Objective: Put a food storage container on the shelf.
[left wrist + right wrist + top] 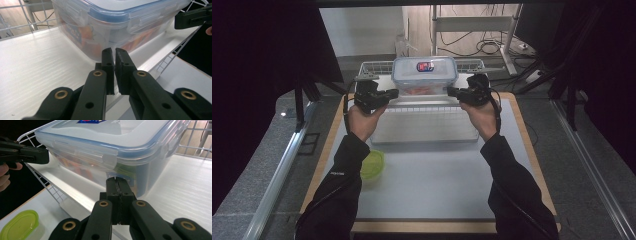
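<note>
While both grippers' fingers are pressed together and empty, the clear box sits between them, left gripper at nine o'clock, right gripper at three.

Food box: clear glossy plastic w/ blue-edged lid. My fingers: matt black plastic, brass-look rivets. Rack: white-coated wire. Shelf board: white, fine grain. Worktop: smooth matt grey, wood-look edge.
</note>
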